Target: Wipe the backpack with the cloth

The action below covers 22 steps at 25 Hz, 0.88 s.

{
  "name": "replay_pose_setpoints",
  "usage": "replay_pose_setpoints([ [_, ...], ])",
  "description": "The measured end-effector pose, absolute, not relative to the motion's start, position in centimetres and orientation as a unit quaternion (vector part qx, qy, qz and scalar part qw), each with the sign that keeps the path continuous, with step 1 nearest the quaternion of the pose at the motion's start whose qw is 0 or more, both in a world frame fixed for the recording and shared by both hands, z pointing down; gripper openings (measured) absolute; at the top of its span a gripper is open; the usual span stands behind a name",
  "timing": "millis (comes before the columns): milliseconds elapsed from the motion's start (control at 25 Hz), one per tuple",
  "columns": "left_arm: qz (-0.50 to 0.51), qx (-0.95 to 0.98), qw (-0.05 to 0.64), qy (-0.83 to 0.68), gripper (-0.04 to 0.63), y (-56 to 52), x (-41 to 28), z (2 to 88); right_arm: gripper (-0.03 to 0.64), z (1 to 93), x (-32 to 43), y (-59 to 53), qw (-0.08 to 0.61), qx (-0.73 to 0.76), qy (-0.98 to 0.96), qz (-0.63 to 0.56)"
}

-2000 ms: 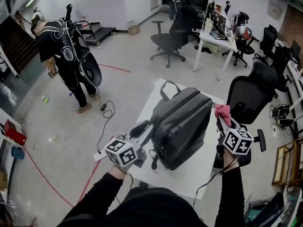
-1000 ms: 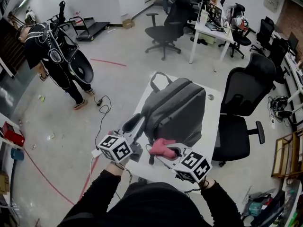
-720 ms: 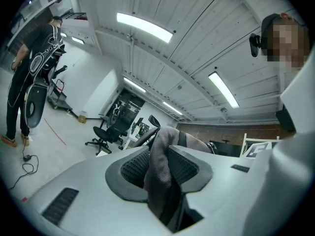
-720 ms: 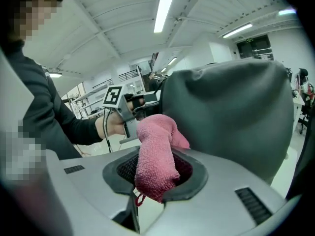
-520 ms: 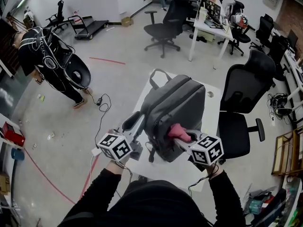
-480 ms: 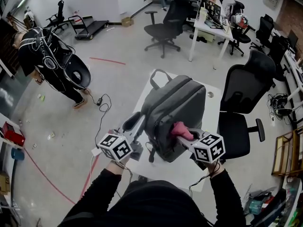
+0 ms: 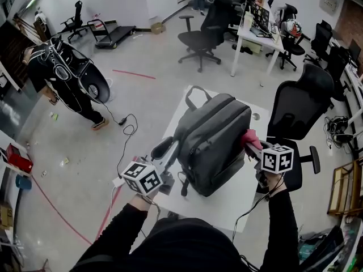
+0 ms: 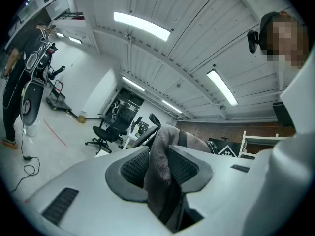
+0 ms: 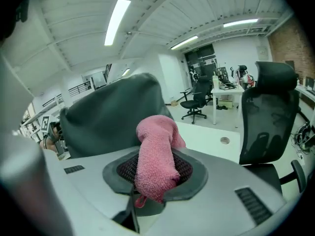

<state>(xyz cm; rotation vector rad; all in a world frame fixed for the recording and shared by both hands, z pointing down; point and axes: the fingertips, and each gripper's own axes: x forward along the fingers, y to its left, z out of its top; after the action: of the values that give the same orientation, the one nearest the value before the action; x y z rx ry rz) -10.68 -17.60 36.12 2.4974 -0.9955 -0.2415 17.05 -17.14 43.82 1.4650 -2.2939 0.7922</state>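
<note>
Backpack [image 7: 215,143] wipe | left gripper [image 8: 160,181] clamps grey strap [image 8: 157,151], steadying | right gripper [image 9: 155,181] pinches pink cloth [image 9: 153,141] | best: press cloth flat, stroke evenly along side, strap taut

Open-plan office doubling as a test lab. Black swivel chairs [image 7: 199,38] are standing round a white desk [image 7: 256,39] w/ monitors [image 7: 262,18] at far right; more chairs [image 7: 298,109] are lining the right side. Treadmill [image 7: 113,35] is sitting far left, red tape line [image 7: 135,74] is running across bare concrete floor [image 7: 147,101], cable [image 7: 127,135] trailing. Person [image 7: 62,78] in a strapped-on harness is standing at left. Strip lights [image 8: 141,26] are glowing on the white ceiling; brick wall [image 7: 351,27] is showing far right.
</note>
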Motion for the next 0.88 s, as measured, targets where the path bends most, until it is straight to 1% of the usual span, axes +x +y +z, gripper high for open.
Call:
replay_pose_setpoints([
  [160,-0.086,0.903,0.221,-0.359,0.133,-17.5,-10.7,36.3,0.107,43.4,20.6,-18.5,0.14,0.554,-0.774,0.273],
  [280,-0.084,0.904,0.22,-0.357,0.133,-17.4,-10.6,36.2,0.108,43.8,20.2,-18.4,0.144,0.551,-0.774,0.276],
  [520,-0.082,0.905,0.219,-0.356,0.133,-17.6,-10.5,36.4,0.107,45.2,15.5,-17.0,0.169,0.489,-0.806,0.287],
  [720,-0.084,0.906,0.221,-0.352,0.133,-17.4,-10.5,36.1,0.107,45.7,8.9,-14.4,0.199,0.415,-0.842,0.282],
  [880,-0.086,0.903,0.223,-0.357,0.133,-17.6,-10.6,36.3,0.108,46.1,4.4,-12.3,0.202,0.371,-0.862,0.281],
])
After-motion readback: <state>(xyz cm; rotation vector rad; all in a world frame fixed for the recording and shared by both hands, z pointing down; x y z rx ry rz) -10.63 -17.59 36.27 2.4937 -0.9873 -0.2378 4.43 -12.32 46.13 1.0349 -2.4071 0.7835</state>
